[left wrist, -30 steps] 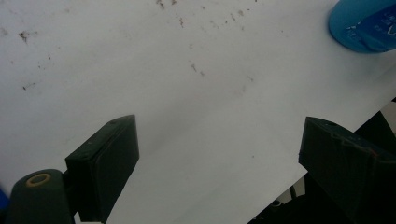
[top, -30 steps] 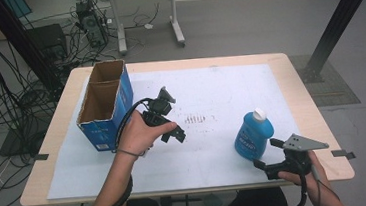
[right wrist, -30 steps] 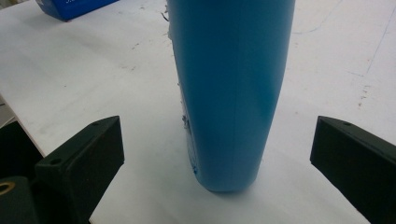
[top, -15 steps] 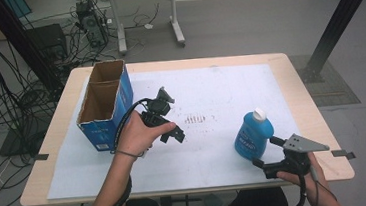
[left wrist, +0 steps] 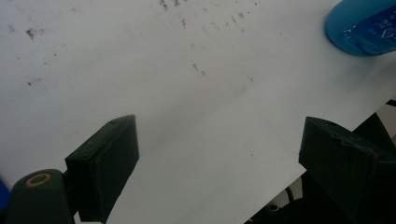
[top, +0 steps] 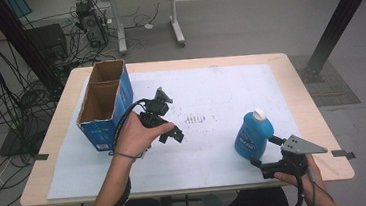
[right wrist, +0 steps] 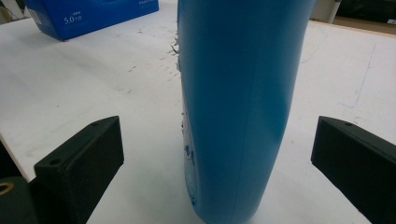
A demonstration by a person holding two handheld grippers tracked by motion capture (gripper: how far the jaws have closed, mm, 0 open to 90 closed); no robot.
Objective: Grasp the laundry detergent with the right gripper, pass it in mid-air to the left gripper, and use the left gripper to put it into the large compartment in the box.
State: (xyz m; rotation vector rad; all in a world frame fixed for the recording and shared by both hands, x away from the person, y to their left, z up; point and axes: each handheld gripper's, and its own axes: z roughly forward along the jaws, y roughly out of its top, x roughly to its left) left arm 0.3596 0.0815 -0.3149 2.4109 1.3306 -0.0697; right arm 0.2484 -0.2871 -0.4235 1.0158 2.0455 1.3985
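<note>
Desk (top: 288, 68): pale wooden top, white sheet (top: 229, 84) spread over most of it, dark speckled marks near the middle

Blue bottle (top: 252, 136): white cap, upright on the sheet toward my right front; in my right gripper view it stands between the fingers, touching neither

Right gripper (top: 264, 152): in my right hand (top: 306, 185) at the desk's near edge, just behind the bottle; fingers (right wrist: 79, 168) spread wide, nothing held

Left gripper (top: 168, 115): in my left hand (top: 136, 134), above the sheet just beside the carton; fingers (left wrist: 105, 165) wide apart, empty

Blue carton (top: 105, 106): open-topped, cardboard inside, at the sheet's left edge
</note>
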